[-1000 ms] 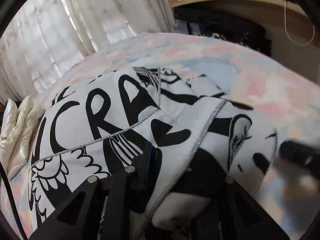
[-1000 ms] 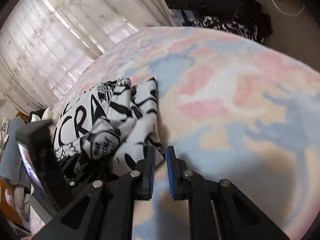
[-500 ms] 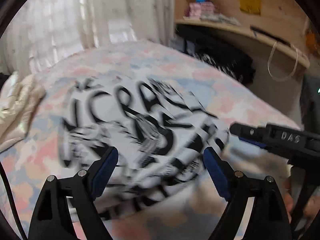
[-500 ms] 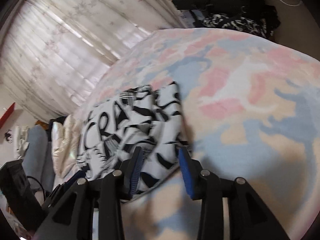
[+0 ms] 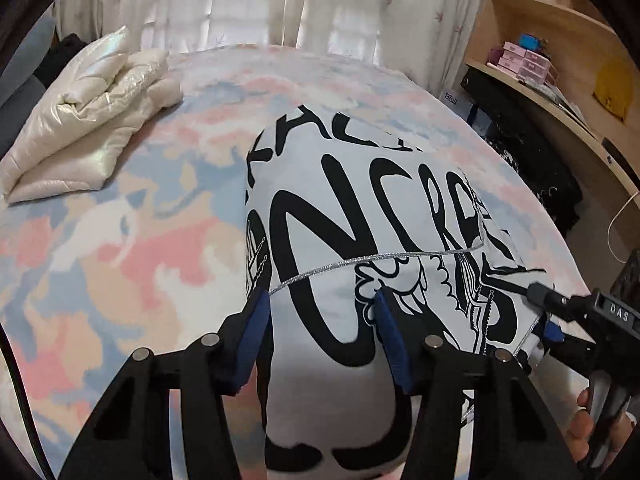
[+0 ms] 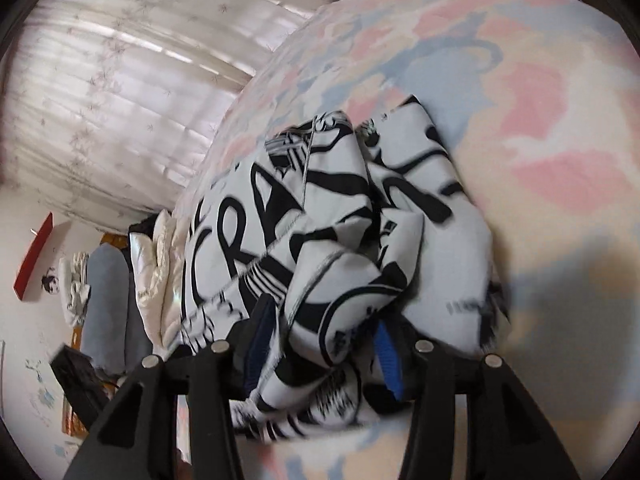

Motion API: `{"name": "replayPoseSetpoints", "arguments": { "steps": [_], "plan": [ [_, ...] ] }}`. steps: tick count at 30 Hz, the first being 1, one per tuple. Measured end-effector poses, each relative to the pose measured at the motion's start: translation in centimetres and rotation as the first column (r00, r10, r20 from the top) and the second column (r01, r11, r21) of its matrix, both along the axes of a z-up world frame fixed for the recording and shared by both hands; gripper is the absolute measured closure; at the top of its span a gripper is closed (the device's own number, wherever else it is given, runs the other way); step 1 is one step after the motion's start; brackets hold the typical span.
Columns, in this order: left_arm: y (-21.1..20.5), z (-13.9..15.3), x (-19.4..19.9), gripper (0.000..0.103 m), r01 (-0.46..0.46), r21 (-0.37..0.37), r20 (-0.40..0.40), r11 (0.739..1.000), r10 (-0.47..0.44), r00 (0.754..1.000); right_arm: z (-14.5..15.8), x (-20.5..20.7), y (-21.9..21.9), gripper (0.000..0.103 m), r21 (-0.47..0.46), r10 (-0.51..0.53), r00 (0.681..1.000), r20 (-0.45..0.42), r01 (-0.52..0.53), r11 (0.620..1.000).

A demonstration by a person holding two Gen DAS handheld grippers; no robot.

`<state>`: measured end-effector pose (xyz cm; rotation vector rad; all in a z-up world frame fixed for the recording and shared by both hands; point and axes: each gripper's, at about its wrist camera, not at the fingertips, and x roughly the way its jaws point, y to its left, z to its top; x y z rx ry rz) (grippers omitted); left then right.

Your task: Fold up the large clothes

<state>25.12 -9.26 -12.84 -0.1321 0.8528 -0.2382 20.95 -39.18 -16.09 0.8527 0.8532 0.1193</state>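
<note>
I hold my left gripper (image 5: pixel 322 328) tipped down over the near end of the folded black-and-white garment (image 5: pixel 360 208), which lies on the bed's pastel pink, blue and cream bedspread (image 5: pixel 140 240). Its big black lettering faces up and a thin silver trim line runs across it. The left jaws stand about half open and have just been closing. The garment's near left corner lies between the blue pads (image 5: pixel 258 332), one pad at the fabric's left edge and the other over the print, but the cloth there looks flat and I do not see the pads pinching it. My right gripper (image 6: pixel 324 344) sits at the garment's near right corner; from the left wrist view it comes in low from the right, with my hand (image 5: pixel 584 420) wrapped around its handle. Its jaws are also roughly half open and have just been opening. In the right wrist view a rumpled fold of the garment bulges up between the two fingers, though that view is blurred and the fabric seems to lie loose there, not clamped. A folded cream puffer jacket (image 5: pixel 88 112) rests on the far left part of the bed, well apart from the garment. Pale patterned curtains (image 5: pixel 240 0) hang behind the bed, and wooden shelves (image 5: pixel 560 60) with small boxes stand to the right.
</note>
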Motion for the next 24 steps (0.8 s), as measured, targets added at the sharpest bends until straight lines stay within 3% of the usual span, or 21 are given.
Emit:
{"name": "replayPoseSetpoints", "arguments": {
  "steps": [2,3,5,10,15,18,20,24],
  "plan": [
    [-0.3,0.0,0.1,0.050,0.004,0.020,0.014,1.000,-0.004,1.000,0.2,0.7,0.1,0.057,-0.016,0.000,1.000,0.021,0.000,1.000],
    [-0.6,0.0,0.1,0.051,0.007,0.028,0.017,1.000,-0.007,1.000,0.6,1.0,0.2,0.071,-0.047,0.006,0.999,0.034,-0.005,0.999],
    [-1.0,0.2,0.4,0.051,0.017,0.042,0.018,0.999,-0.018,1.000,1.7,0.6,0.4,0.076,-0.096,0.019,0.997,0.072,-0.012,0.995],
    [-2.9,0.1,0.3,0.052,0.065,0.088,0.029,0.994,-0.068,0.997,5.2,-4.0,0.3,0.079,-0.200,0.007,0.979,0.202,0.035,0.979],
    [-6.2,-1.2,-0.5,0.052,0.091,0.251,0.069,0.964,-0.111,0.991,2.8,-6.8,-0.1,0.080,-0.246,-0.070,0.987,0.143,0.104,0.964],
    [-7.7,-2.6,-0.6,0.051,0.083,0.328,0.097,0.941,-0.121,0.988,-0.7,-6.2,-1.7,0.080,-0.172,-0.119,0.991,0.059,0.128,0.977],
    [-7.9,-3.1,-0.5,0.051,0.068,0.340,0.108,0.938,-0.111,0.988,-1.0,-6.0,-1.7,0.080,-0.179,-0.130,0.990,0.050,0.137,0.974],
    [-7.3,-2.7,-0.6,0.049,0.068,0.307,0.110,0.949,-0.106,0.988,0.0,-5.3,-0.1,0.075,-0.293,-0.099,0.995,0.021,0.101,0.951]
  ]
}}
